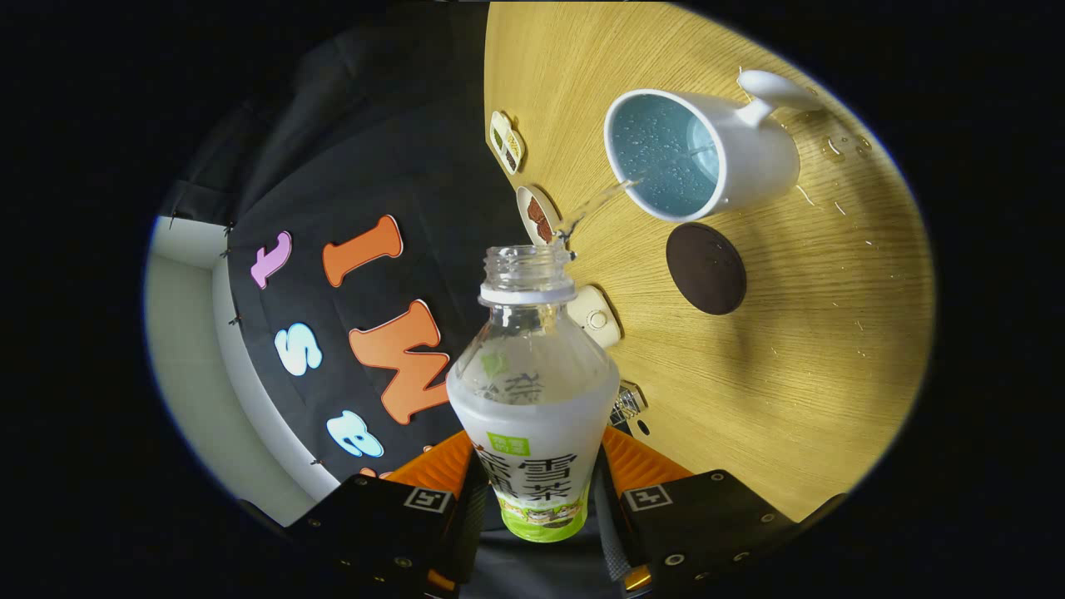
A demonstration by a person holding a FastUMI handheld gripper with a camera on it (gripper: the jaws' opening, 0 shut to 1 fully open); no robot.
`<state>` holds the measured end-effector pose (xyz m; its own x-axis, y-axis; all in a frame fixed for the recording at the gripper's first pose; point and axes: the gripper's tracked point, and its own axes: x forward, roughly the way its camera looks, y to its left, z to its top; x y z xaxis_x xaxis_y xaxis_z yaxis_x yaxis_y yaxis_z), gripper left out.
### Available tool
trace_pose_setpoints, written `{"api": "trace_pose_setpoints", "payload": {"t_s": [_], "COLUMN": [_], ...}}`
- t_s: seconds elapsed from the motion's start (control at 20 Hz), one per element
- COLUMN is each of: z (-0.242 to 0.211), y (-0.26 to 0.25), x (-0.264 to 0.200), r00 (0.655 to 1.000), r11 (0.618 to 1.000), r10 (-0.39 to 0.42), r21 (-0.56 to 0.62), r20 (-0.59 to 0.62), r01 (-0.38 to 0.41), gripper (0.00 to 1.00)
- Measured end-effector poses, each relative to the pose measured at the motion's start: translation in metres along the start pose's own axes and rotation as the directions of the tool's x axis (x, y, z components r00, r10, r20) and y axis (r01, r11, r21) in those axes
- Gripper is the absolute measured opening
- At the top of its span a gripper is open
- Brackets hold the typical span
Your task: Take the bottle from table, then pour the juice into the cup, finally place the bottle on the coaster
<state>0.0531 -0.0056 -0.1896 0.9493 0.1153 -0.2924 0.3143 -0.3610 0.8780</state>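
Observation:
My gripper (537, 491) is shut on a clear plastic bottle (532, 391) with a white and green label, held between both fingers. The bottle has no cap and is tipped over sideways. A thin stream of clear liquid (607, 195) runs from its neck into a white mug (695, 154) with a blue inside, which stands on the wooden table (799, 349) beyond the bottle's mouth. Droplets cling to the mug's inner wall. A round dark brown coaster (705, 268) lies flat on the table right beside the mug, between it and the fingers.
Several small flat items lie along the table's edge by the black cloth wall: two printed tiles (506, 141) (537, 215), a small white object (594, 316) and a small metal clip (628, 403). Spilled drops (840, 150) dot the wood near the mug's handle.

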Motion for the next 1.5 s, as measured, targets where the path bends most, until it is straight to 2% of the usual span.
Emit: {"api": "trace_pose_setpoints", "payload": {"t_s": [0.55, 1.5], "z": [0.002, 0.007], "y": [0.005, 0.02], "x": [0.004, 0.0], "r00": [1.0, 1.0], "r11": [0.993, 0.983], "r10": [0.018, -0.011], "r21": [0.119, 0.185], "r20": [0.0, 0.014], "r01": [-0.018, 0.008], "gripper": [0.6, 0.61]}}
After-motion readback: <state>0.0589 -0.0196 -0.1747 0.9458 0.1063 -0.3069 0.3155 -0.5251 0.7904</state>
